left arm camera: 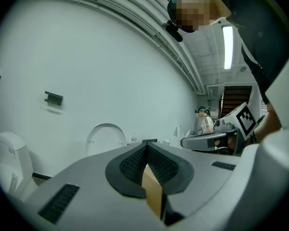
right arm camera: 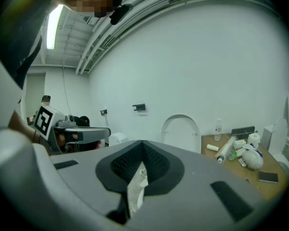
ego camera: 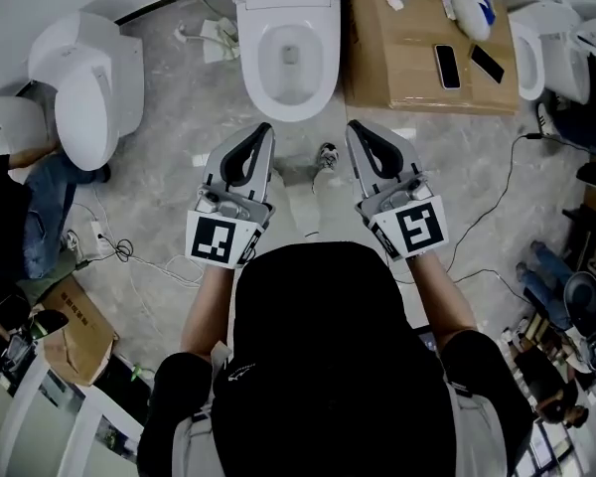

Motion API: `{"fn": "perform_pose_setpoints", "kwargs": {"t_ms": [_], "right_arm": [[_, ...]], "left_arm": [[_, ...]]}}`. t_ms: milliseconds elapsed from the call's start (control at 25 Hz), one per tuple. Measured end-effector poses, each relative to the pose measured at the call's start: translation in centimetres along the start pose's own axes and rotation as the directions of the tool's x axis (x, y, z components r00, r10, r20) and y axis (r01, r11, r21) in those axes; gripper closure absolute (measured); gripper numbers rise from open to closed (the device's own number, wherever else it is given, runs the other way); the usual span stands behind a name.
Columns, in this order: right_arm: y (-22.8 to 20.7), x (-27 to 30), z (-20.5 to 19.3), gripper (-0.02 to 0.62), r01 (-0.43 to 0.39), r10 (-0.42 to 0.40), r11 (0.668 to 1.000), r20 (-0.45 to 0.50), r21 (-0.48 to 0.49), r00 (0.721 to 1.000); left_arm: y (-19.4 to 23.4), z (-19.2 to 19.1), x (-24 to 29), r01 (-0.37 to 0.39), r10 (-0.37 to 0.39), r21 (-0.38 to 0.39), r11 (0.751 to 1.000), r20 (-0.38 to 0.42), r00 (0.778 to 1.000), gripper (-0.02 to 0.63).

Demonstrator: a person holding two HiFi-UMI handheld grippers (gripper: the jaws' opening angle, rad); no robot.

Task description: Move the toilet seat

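Toilet (ego camera: 288,53) between cardboard box (ego camera: 407,63) and second toilet (ego camera: 91,87); left gripper (ego camera: 261,133) and right gripper (ego camera: 356,130) both closed before it

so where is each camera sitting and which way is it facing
head view: on the person's head, looking steeply down at the toilet; shows their hair, forearms, left gripper and right gripper.
left gripper view: on the left gripper, looking level along its shut fingers at the white wall; the person's torso above.
right gripper view: on the right gripper, facing that wall and the cardboard box; fingers shut.
shared: both gripper views show the toilet's upright lid and the other gripper.
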State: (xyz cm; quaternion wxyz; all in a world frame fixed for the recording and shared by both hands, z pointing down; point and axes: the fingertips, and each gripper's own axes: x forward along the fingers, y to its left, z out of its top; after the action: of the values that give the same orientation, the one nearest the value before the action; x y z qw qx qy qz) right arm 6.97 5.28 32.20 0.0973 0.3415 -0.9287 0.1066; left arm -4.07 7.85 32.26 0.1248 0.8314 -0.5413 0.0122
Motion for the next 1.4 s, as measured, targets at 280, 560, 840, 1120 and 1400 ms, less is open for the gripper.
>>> {"fn": "perform_pose_setpoints", "kwargs": {"t_ms": [280, 560, 840, 1120, 1400], "right_arm": [[1.1, 3.3, -3.3, 0.581, -0.017, 0.018, 0.999, -0.054, 0.034, 0.998], [0.5, 6.2, -8.1, 0.581, -0.014, 0.018, 0.998, -0.07, 0.053, 0.997], [-0.7, 7.7, -14.8, 0.581, -0.004, 0.012, 0.998, -0.13, 0.064, 0.991], [-0.6, 9.6, -20.0, 0.581, -0.022, 0.035, 0.996, -0.148, 0.091, 0.988], [-1.3, 10.6, -24.3, 0.581, -0.027, 0.046, 0.995, -0.188, 0.1, 0.981]], "left_arm": [[3.6, -3.4, 1.9, 0.047, -0.047, 0.005, 0.999, -0.049, 0.998, 0.598], [5.3, -8.7, 3.7, 0.053, -0.053, 0.0, 0.999, -0.091, 0.994, 0.598], [6.0, -15.5, 5.0, 0.046, -0.05, -0.031, 0.998, -0.154, 0.987, 0.598], [6.8, -21.3, 6.3, 0.055, -0.061, -0.032, 0.998, -0.214, 0.975, 0.598], [7.2, -25.4, 7.6, 0.081, -0.083, -0.02, 0.997, -0.243, 0.966, 0.598]]}}
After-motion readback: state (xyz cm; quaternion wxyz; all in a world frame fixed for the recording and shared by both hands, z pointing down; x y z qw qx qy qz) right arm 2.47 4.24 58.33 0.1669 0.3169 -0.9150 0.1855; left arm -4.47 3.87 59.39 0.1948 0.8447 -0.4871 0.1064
